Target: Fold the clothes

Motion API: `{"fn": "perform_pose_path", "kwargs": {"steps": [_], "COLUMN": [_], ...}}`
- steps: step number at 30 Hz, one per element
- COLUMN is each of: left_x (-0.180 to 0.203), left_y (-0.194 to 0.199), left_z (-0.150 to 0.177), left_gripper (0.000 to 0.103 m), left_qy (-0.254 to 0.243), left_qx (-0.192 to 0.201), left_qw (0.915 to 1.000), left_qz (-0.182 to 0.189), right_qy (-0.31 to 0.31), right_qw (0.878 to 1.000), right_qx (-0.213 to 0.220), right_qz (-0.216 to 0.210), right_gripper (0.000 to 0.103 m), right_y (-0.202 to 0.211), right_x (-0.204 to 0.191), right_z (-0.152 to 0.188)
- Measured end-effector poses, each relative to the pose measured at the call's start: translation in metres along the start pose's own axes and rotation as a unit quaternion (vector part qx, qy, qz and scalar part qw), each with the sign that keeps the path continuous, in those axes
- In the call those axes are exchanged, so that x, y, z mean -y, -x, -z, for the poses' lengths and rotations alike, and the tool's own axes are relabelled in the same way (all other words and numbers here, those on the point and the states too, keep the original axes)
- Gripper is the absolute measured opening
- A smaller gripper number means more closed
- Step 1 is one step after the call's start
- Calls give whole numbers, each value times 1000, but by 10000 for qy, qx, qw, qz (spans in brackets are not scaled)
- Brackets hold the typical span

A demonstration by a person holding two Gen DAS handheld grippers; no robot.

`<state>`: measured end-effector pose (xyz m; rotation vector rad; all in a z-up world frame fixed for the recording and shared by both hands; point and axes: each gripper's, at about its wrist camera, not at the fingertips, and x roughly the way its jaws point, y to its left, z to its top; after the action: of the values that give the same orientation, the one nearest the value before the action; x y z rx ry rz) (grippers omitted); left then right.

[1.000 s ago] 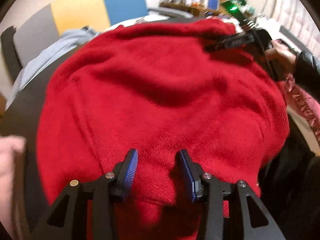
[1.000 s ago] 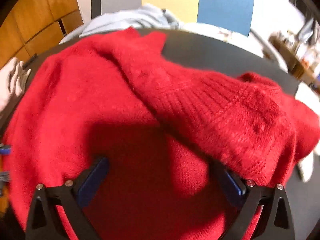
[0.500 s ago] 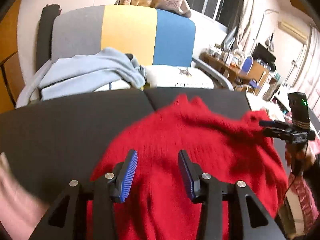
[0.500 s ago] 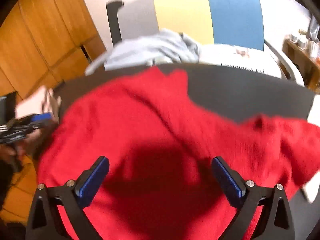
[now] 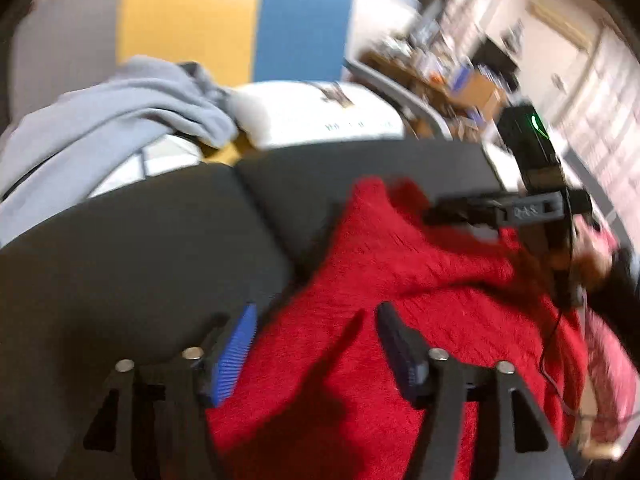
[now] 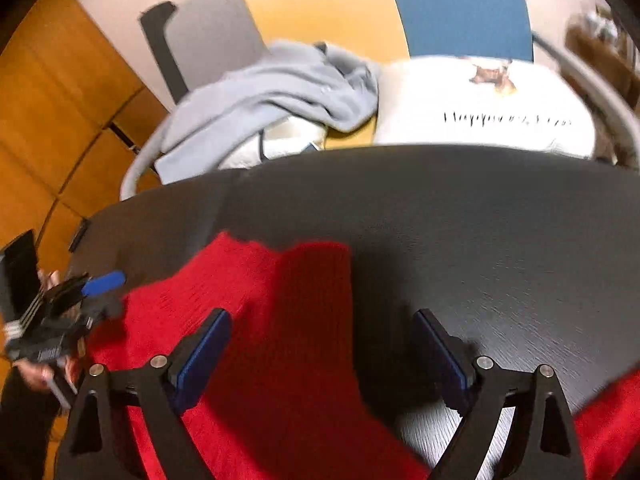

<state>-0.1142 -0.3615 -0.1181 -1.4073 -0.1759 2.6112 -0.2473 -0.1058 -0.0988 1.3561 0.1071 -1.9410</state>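
A red knitted sweater (image 5: pixel 400 280) lies on the black table (image 5: pixel 140 260); in the left wrist view it fills the lower right. My left gripper (image 5: pixel 316 332) hovers over the sweater's left edge, its jaws opening, with no cloth pinched between the blue pads. In the right wrist view the sweater (image 6: pixel 260 300) covers the lower left. Above its right edge, my right gripper (image 6: pixel 320 332) has its jaws closing, still wide, and grips nothing. Each gripper shows in the other's view: the right gripper (image 5: pixel 452 210) and the left gripper (image 6: pixel 92 284), both held by hands.
Behind the table stands a chair (image 6: pixel 320 8) with a grey, yellow and blue back. On it lie a pale blue hoodie (image 6: pixel 272 88) and a white printed garment (image 6: pixel 480 104). Wooden cupboards (image 6: pixel 48 120) are on the left. A pink garment (image 5: pixel 608 360) lies at the right.
Both grippers have swung away from the bunched sweater, so the bare table and the chair now show. The left jaws stand wider, the right jaws narrower. The sweater lies lower and flatter.
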Motion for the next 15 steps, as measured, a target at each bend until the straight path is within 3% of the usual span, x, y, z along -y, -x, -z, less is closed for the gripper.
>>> {"fn": "perform_pose_path", "kwargs": {"steps": [2, 3, 4, 5, 6, 10, 13, 15], "left_x": [15, 21, 26, 36, 48, 97, 139, 153], "left_y": [-16, -19, -19, -13, -3, 38, 64, 70], "left_z": [-3, -3, -2, 3, 11, 44, 94, 121], "left_gripper": [62, 57, 38, 15, 14, 15, 29, 30], "left_qy": [-349, -442, -440, -480, -561, -881, -1092, -1096], "left_qx": [-242, -258, -241, -102, 120, 1007, 1057, 872], "left_qw": [9990, 9984, 9978, 9971, 9958, 9829, 9842, 9882], "left_qz": [-115, -259, -435, -583, -720, -1263, -902, -623], "right_qy": [326, 503, 679, 727, 701, 876, 1354, 1510], "right_qw": [9991, 9979, 9962, 9966, 9971, 9947, 9856, 9825], "right_qx": [27, 50, 74, 86, 94, 535, 992, 1031], "right_qz": [258, 395, 533, 368, 298, 100, -220, -366], "right_gripper": [85, 71, 59, 18, 12, 12, 12, 12], "right_y": [-6, -8, -10, -9, -7, 20, 62, 79], "right_x": [-12, -18, -24, -28, -31, -46, -65, -69], "right_z": [0, 1, 1, 0, 1, 18, 66, 103]}}
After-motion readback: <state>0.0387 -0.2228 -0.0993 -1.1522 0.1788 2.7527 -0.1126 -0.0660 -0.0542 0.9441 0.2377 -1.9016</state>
